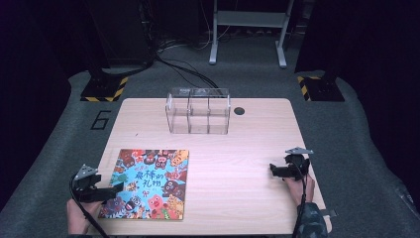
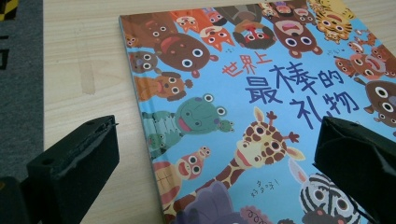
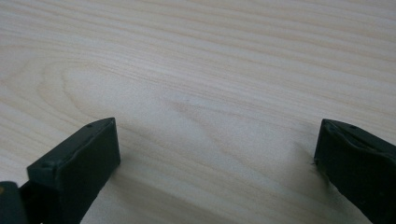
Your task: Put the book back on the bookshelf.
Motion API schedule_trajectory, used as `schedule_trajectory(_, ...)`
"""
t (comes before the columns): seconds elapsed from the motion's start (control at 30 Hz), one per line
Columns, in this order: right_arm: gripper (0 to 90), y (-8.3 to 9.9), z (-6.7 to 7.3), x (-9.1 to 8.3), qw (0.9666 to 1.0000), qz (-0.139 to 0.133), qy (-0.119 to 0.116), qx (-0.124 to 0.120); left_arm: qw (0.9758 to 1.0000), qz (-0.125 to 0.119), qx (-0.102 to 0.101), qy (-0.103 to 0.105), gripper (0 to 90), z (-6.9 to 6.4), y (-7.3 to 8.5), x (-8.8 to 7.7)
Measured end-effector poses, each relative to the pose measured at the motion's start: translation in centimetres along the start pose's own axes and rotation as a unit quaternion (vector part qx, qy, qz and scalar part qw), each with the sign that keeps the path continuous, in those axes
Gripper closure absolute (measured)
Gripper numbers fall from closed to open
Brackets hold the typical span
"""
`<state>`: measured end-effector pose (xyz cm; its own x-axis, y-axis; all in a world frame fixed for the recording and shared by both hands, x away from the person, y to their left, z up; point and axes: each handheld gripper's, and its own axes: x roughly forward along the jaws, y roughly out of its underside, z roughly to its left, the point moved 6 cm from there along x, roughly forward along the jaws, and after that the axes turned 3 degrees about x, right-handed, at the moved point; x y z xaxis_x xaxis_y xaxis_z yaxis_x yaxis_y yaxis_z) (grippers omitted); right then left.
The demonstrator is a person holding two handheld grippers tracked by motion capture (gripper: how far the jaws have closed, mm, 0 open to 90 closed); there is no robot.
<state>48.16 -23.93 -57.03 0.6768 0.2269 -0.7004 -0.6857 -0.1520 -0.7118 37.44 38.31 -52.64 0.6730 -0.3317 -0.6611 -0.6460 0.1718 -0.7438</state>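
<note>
Book (image 1: 147,184) is lying flat near the table's (image 1: 233,163) front left edge. We're hovering the left gripper (image 1: 117,189) at its left edge, jaws apart. Right gripper (image 1: 273,169) is sitting wide open over bare wood.

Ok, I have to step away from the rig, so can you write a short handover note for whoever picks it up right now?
Left gripper: open, holding nothing, its fingers at the near left corner of the picture book, one over the bare table and one over the cover.
Right gripper: open, holding nothing, low over the bare wooden table at the right side.
Things: the book lies flat and closed at the near left of the table; the clear compartment box stands at the far middle.
Done: no sign of handling; the book lies ungripped.
Left: probably grip the book; where it goes is not evident.
</note>
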Motion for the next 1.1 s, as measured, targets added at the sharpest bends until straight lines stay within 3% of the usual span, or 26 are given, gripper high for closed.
schedule_trajectory(0.77, 0.3, 0.1, 0.0, -0.1, 1.0000, -0.001, -0.002, -0.006, 0.9992, 0.039, -0.008, 0.009, 0.0, -0.4, 0.4, 3.2)
schedule_trajectory(0.87, 0.4, 0.0, 0.0, -0.1, 1.0000, -0.001, -0.002, -0.006, 0.9988, 0.050, -0.003, 0.002, 0.0, -0.3, 0.6, 3.8)
schedule_trajectory(1.0, 0.4, 0.0, 0.0, -0.1, 1.0000, -0.001, -0.002, -0.006, 0.9989, 0.046, -0.007, 0.001, 1.6, -0.2, 0.6, 4.1)
schedule_trajectory(1.1, 0.4, 0.1, -0.1, -0.1, 1.0000, 0.000, -0.001, -0.009, 0.9982, 0.058, 0.002, -0.014, 4.4, 0.1, 1.2, 4.4)
